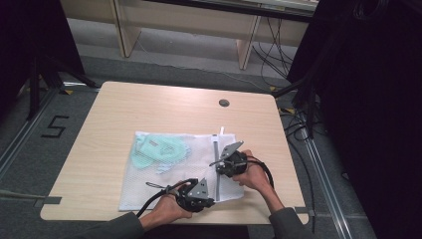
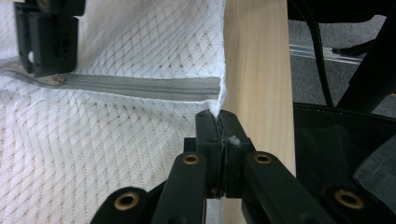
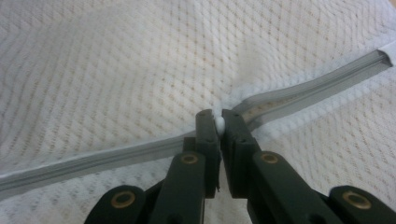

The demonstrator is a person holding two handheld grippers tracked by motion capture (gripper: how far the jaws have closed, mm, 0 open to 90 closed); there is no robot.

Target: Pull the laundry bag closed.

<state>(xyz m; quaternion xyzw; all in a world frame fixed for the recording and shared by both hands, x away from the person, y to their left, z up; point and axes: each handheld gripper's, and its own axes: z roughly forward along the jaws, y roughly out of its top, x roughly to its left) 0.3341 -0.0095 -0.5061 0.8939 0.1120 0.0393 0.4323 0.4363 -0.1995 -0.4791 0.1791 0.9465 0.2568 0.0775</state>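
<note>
High view | we logged mesh laundry bag (image 1: 169, 174) flat on table (image 1: 109, 114) | left gripper (image 1: 211, 202) pinched bag's near corner at zipper (image 1: 215, 169) end | right gripper (image 1: 219, 167) clamped white zipper pull (image 3: 219, 123) midway | zipper ran straight away from left gripper

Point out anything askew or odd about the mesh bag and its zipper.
Nothing looks damaged. The mesh bag lies flat on the table; the left gripper pinches its corner, and the right gripper pinches the white zipper pull, puckering the mesh slightly.

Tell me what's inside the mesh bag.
A mint-green garment shows through the mesh bag, in its far left part. Anything beneath it is hidden, and the mesh blurs its details.
</note>
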